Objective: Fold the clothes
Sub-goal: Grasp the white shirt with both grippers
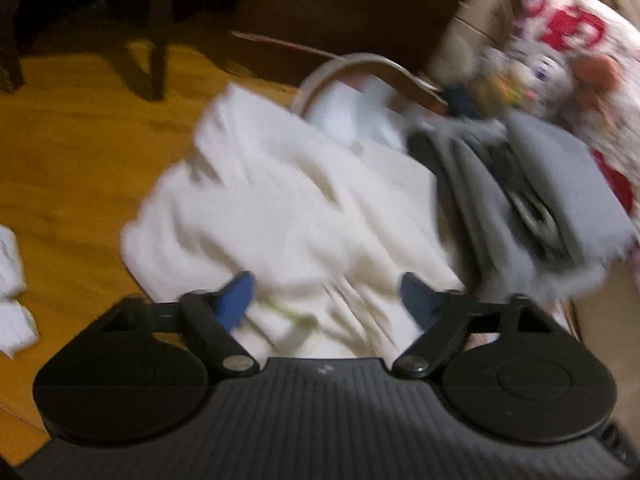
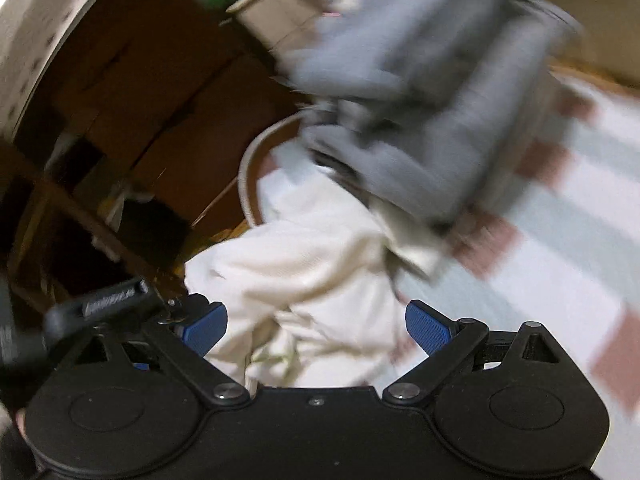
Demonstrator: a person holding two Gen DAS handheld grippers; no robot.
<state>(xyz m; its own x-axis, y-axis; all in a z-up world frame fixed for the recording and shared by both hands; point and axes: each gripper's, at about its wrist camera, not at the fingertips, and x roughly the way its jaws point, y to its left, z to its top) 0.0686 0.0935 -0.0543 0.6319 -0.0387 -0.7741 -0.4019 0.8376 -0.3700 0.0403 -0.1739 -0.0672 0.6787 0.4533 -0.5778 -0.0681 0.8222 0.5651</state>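
Left wrist view: white garment lies crumpled at frame centre, partly over a round basket rim at 12 o'clock, grey garment touching it at 3 o'clock. Left tool has blue pads spread apart, white cloth lying between them, not pinched. Wooden floor at 9 o'clock, patterned fabric at 2 o'clock. Right wrist view: right tool also stands apart over the same white garment; striped mat at 3 o'clock. Heavy motion blur.

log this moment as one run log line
left gripper: open over crumpled white knit garment | right gripper: open over it | grey folded garment: beside it
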